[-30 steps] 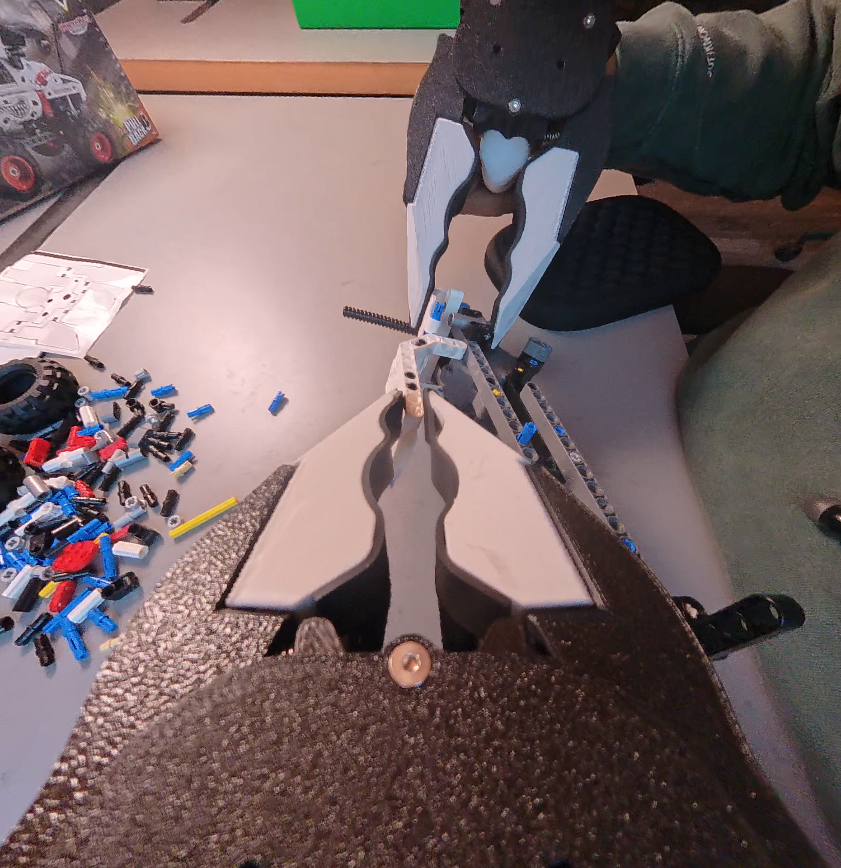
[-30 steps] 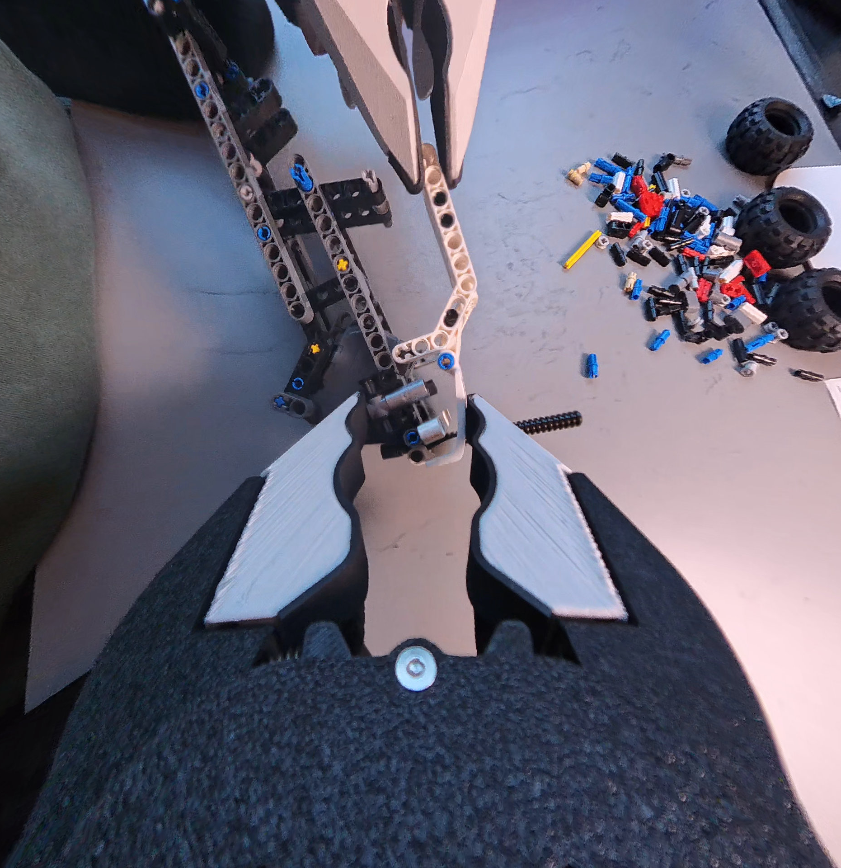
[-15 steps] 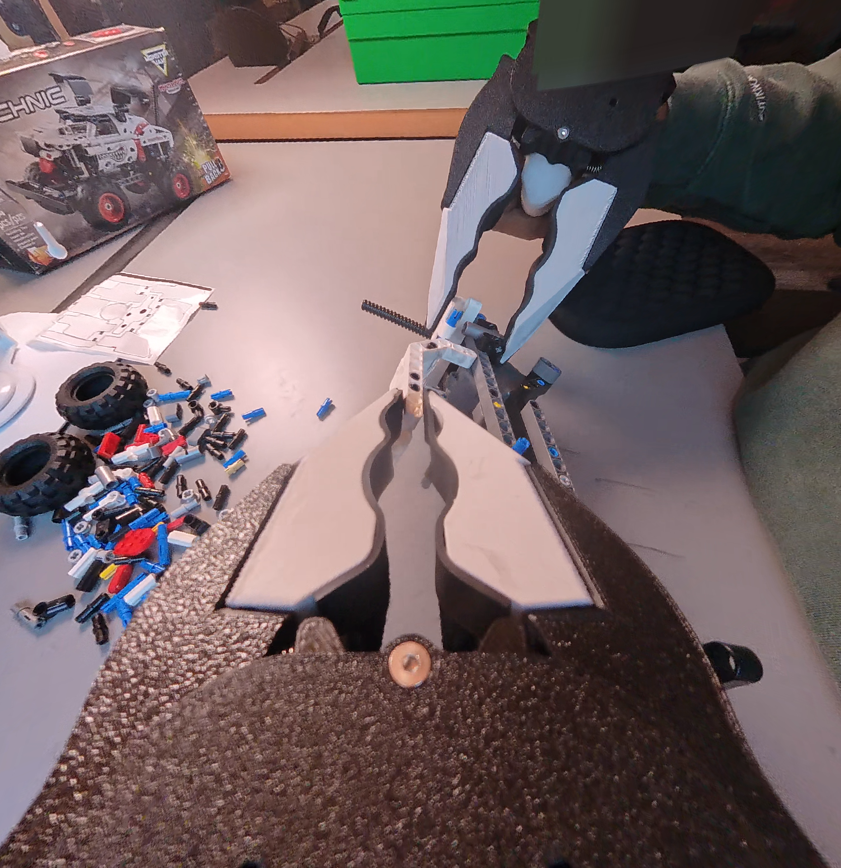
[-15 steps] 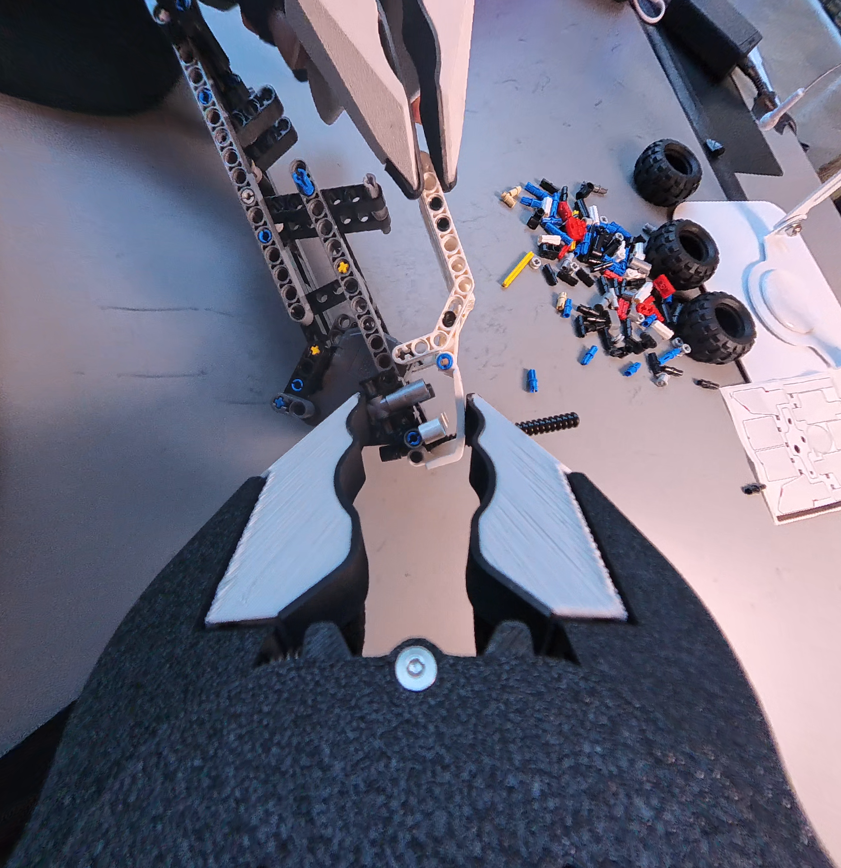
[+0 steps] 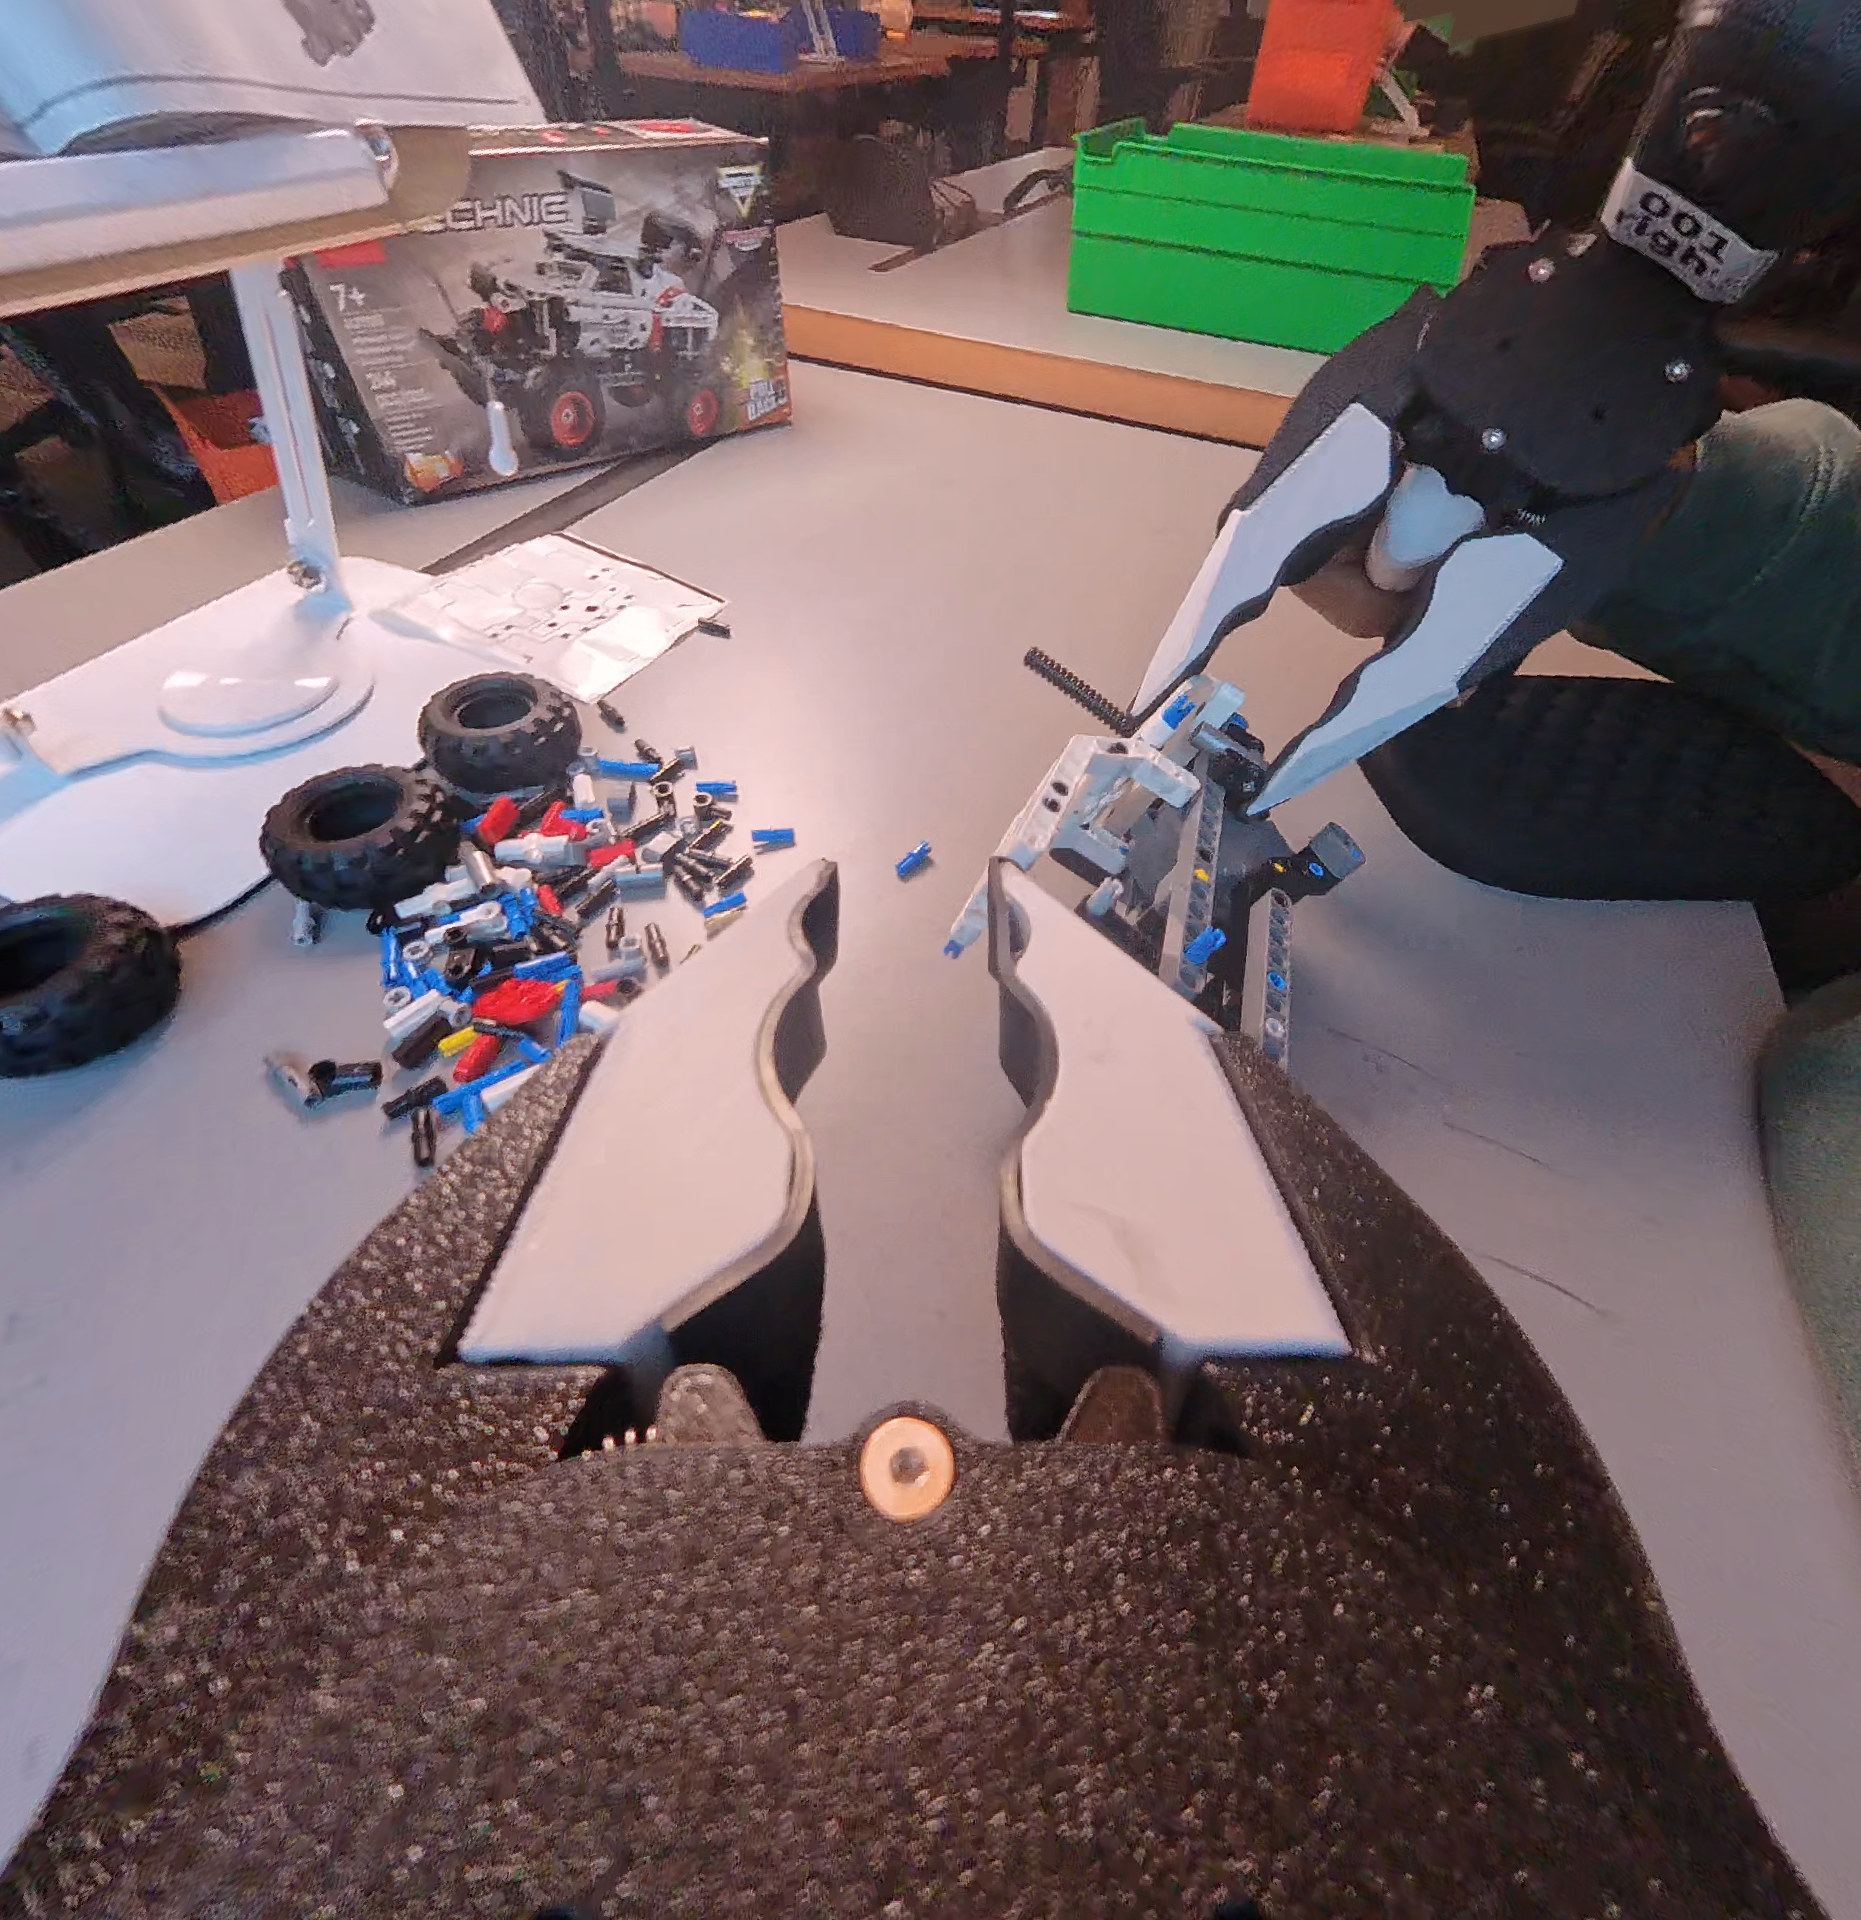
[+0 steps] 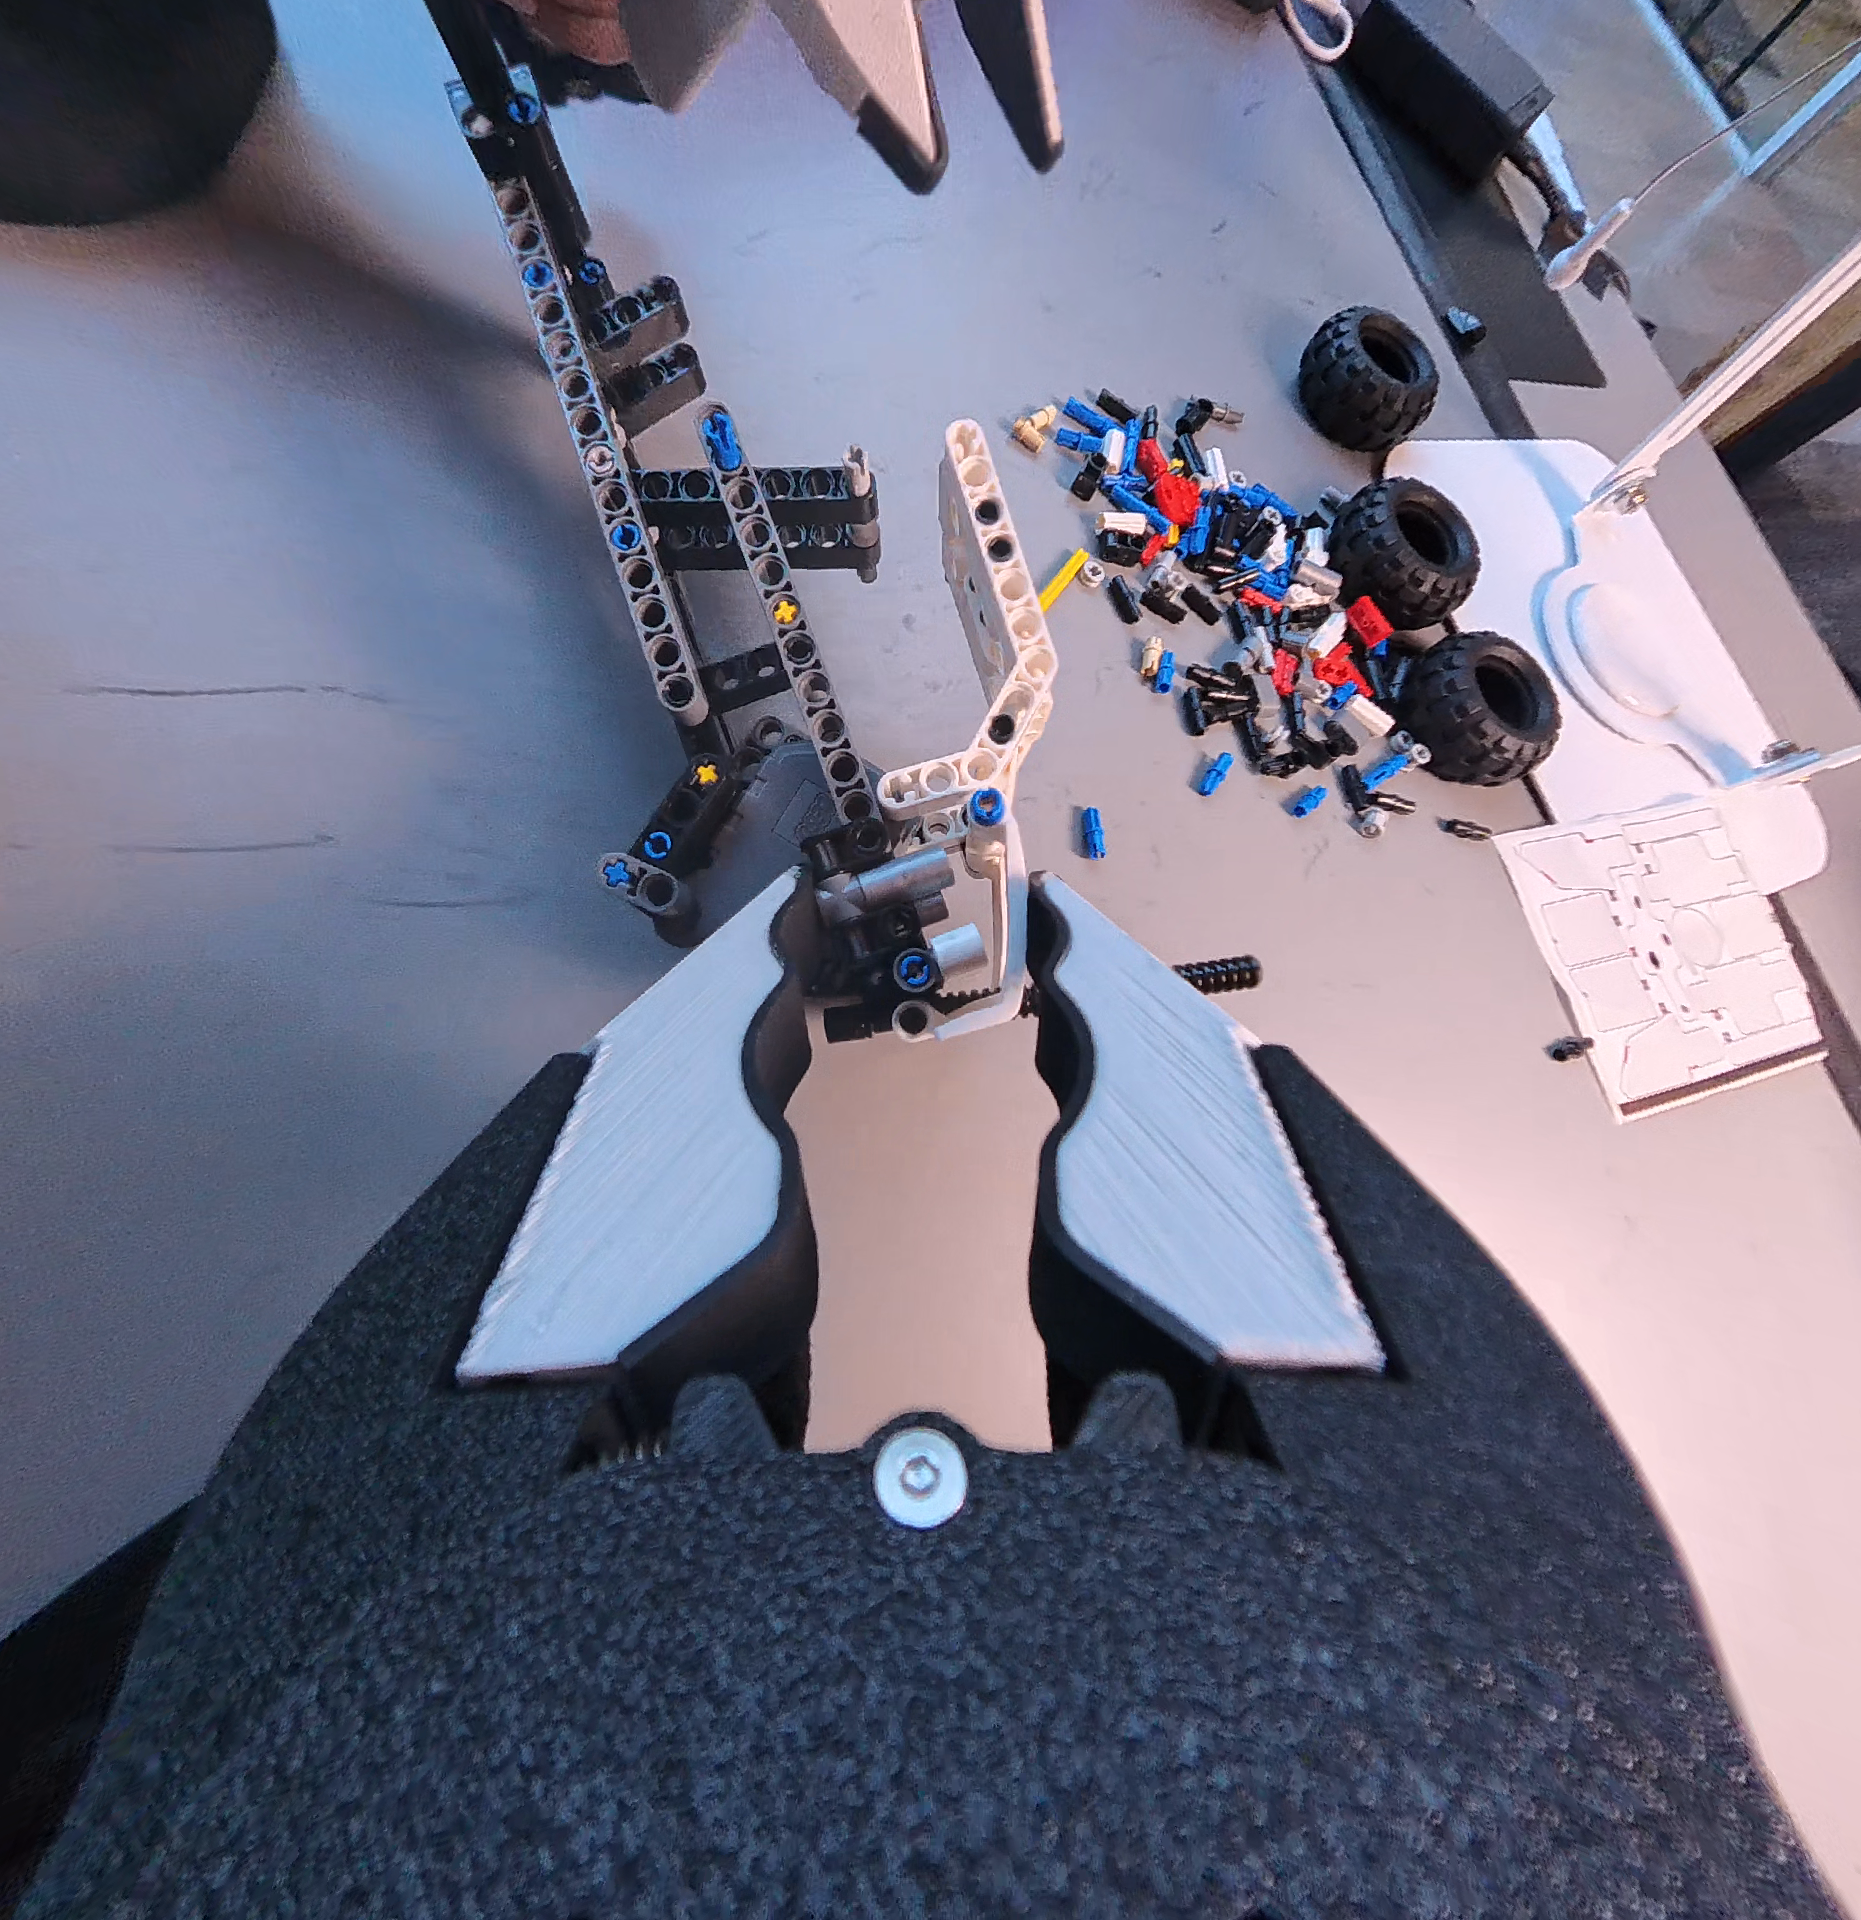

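Note:
A grey and black beam frame (image 6: pixel 770 571) lies on the grey table (image 6: pixel 1321 1195), with a white bent beam (image 6: pixel 993 582) on its side. My right gripper (image 6: pixel 915 894) is shut on the frame's near end, where grey and blue pins sit. The left wrist view shows it (image 5: pixel 1196 764) gripping the far end of the frame (image 5: pixel 1113 800). My left gripper (image 5: pixel 913 883) is open and empty. Its right fingertip is close beside the white beam's tip. It hangs apart from the frame in the right wrist view (image 6: pixel 978 166). A blue pin (image 5: pixel 913 858) lies between its fingertips.
A pile of small parts (image 5: pixel 552 914) and three black tyres (image 5: pixel 354 831) lie to the left. A black spring (image 5: pixel 1077 691) lies by the frame. A white stand (image 5: pixel 251 665), sticker sheet (image 5: pixel 562 613), toy box (image 5: pixel 552 301) and green bins (image 5: pixel 1269 239) stand behind. A sleeve (image 5: pixel 1757 561) is at right. Tip to tip, the grippers are about 12 centimetres apart.
My left gripper has let go of the white bent beam, opened and drawn back from the frame. My right gripper keeps its hold on the frame's end.

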Demonstrator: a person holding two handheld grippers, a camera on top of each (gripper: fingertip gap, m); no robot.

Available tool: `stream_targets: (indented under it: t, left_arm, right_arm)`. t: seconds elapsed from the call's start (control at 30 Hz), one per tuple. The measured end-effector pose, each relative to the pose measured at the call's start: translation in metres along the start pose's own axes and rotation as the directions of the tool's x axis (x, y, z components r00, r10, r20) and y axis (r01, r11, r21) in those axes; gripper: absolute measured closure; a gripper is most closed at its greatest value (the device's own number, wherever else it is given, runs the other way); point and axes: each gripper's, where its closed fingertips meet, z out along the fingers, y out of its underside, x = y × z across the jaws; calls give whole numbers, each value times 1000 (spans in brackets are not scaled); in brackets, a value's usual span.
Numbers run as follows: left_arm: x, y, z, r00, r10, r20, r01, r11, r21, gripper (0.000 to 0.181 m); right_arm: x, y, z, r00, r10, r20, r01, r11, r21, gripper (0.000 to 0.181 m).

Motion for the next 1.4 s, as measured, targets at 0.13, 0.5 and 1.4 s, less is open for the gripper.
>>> stream_targets:
  t: [0.13, 0.5, 1.4]
  left_arm:
    - [-14, 2, -11, 998, -53, 17, 52, 998, 19, 151]
    - [-5, 14, -4, 998, -58, -28, 58, 998, -29, 147]
    - [-257, -151, 68, 646, 144, 750, -291, 954, 68, 129]
  right_arm:
    - [12, -6, 1, 981, -133, -143, 142, 989, 49, 143]
    - [1, 12, -5, 666, -628, -401, 639, 759, -127, 116]
    - [234, -96, -48, 803, 354, -479, -42, 836, 547, 96]
